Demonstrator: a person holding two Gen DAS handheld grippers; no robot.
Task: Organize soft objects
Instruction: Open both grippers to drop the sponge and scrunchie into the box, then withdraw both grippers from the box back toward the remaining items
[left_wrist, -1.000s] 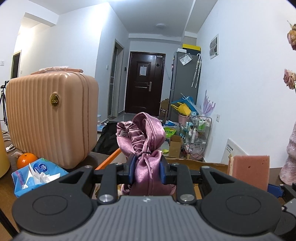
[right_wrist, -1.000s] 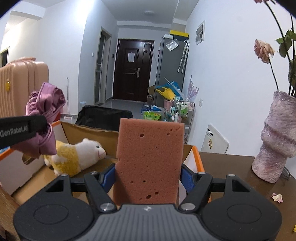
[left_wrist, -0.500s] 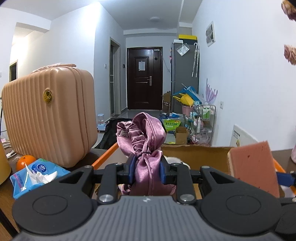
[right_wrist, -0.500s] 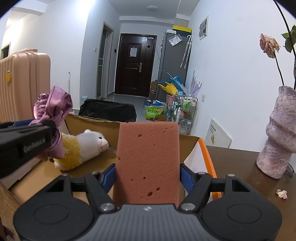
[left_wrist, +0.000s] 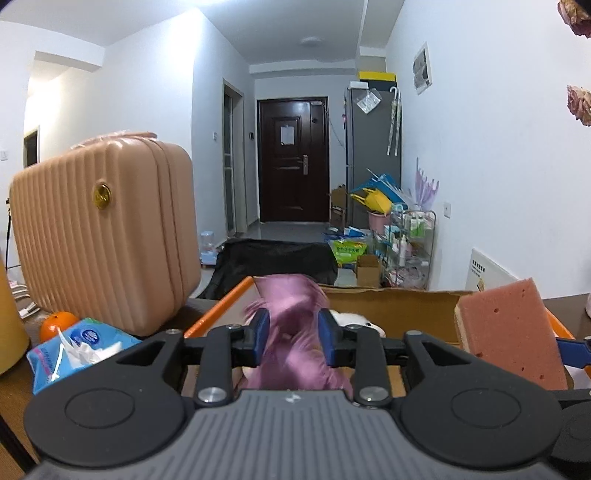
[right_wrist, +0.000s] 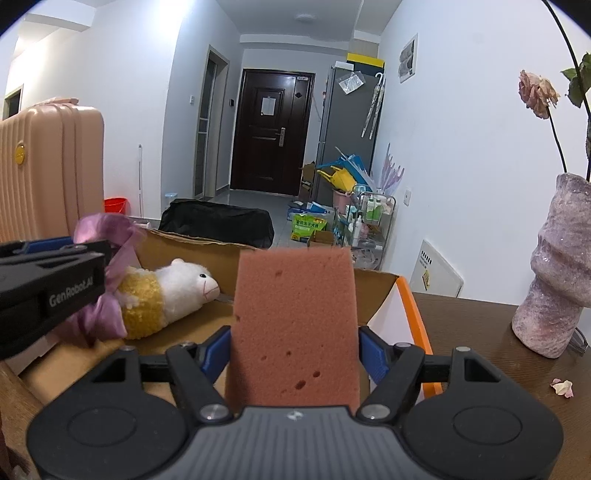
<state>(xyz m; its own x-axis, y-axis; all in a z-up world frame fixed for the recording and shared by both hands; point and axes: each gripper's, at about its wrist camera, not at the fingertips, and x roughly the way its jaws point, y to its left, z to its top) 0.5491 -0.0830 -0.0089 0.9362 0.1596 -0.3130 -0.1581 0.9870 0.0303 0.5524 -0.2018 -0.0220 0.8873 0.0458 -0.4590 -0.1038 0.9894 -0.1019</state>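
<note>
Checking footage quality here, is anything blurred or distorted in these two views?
Left wrist view: the purple scarf is motion-smeared while the suitcase and door stay sharp. Right wrist view: the sponge is crisp. Both views bend the walls, fisheye style.

Plush sheep (right_wrist: 173, 295) fills the box's (right_wrist: 373, 280) left; right floor open.

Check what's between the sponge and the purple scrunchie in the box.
Right wrist view: a plush sheep lies in the box between the sponge and scrunchie.
</note>
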